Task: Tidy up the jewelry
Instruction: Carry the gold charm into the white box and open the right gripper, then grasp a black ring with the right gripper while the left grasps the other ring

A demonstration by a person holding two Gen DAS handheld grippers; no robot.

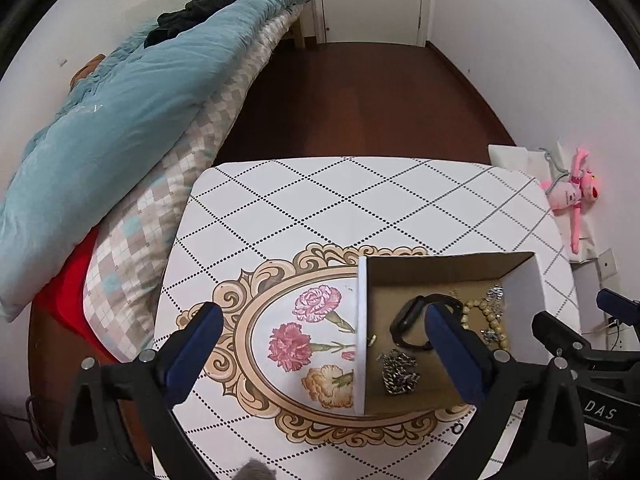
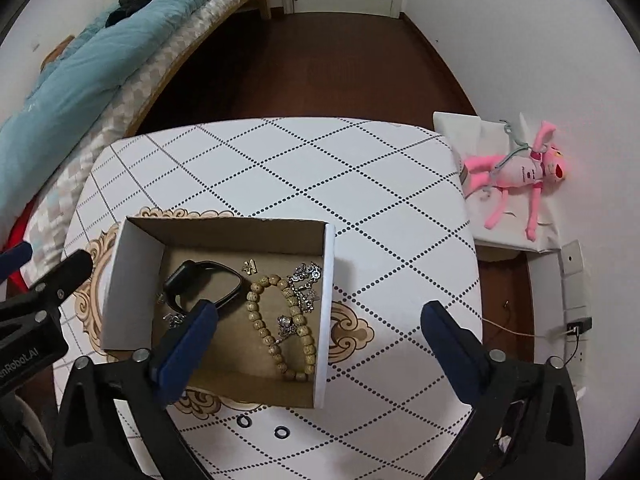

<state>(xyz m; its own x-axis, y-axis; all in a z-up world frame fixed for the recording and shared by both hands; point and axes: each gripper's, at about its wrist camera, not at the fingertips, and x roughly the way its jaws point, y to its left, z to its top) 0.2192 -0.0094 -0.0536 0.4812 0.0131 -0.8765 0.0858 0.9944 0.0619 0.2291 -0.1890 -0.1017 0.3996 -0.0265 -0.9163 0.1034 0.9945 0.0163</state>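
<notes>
A: Looking into the cardboard box (image 2: 224, 236) on the table (image 2: 320, 168), I see a black wristband (image 2: 200, 280), a wooden bead bracelet (image 2: 280, 320), a silver chain with charms (image 2: 306, 284) lying across the beads, and a small gold piece (image 2: 250, 267) near the back wall.

B: There is another silver chain (image 1: 398, 372) in the near corner, seen from the left side. Two small black rings (image 2: 262, 426) lie on the table just in front of the box.

A: And the tools?

B: The left gripper (image 1: 320, 364) has its jaws spread wide, holding nothing, straddling the box's left wall. The right gripper (image 2: 320, 344) is equally wide and empty, above the box's right side.
</notes>
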